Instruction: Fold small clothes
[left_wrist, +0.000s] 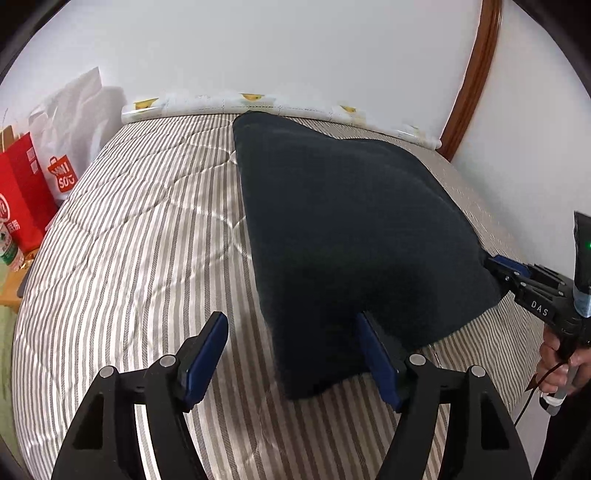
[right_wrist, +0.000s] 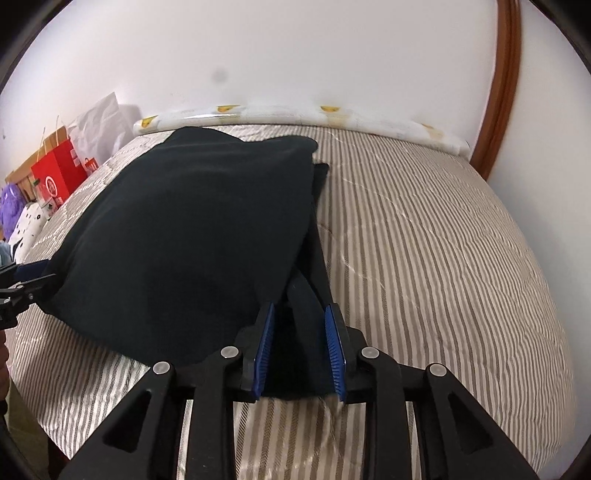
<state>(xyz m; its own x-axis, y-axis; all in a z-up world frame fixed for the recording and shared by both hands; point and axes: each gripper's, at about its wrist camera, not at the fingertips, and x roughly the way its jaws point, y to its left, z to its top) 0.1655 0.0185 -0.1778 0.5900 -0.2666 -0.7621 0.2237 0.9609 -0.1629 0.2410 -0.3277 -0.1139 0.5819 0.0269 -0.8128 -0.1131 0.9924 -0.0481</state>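
A dark navy garment (left_wrist: 343, 229) lies on the striped mattress (left_wrist: 140, 236), its near edge lifted. My left gripper (left_wrist: 291, 354) is open; its right finger (left_wrist: 376, 365) touches the garment's near corner and its left finger is over bare mattress. In the right wrist view the garment (right_wrist: 192, 236) fills the middle left. My right gripper (right_wrist: 299, 347) is closed on the garment's near right corner, with cloth bunched between the blue pads (right_wrist: 334, 347). It also shows in the left wrist view (left_wrist: 502, 267) gripping the garment's right edge.
The mattress (right_wrist: 443, 258) runs to a white wall with a patterned roll (left_wrist: 258, 105) along the far edge. Red and white shopping bags (left_wrist: 33, 184) stand at the left. A wooden frame (right_wrist: 506, 92) curves at the right. Plush toys (right_wrist: 22, 221) lie at the far left.
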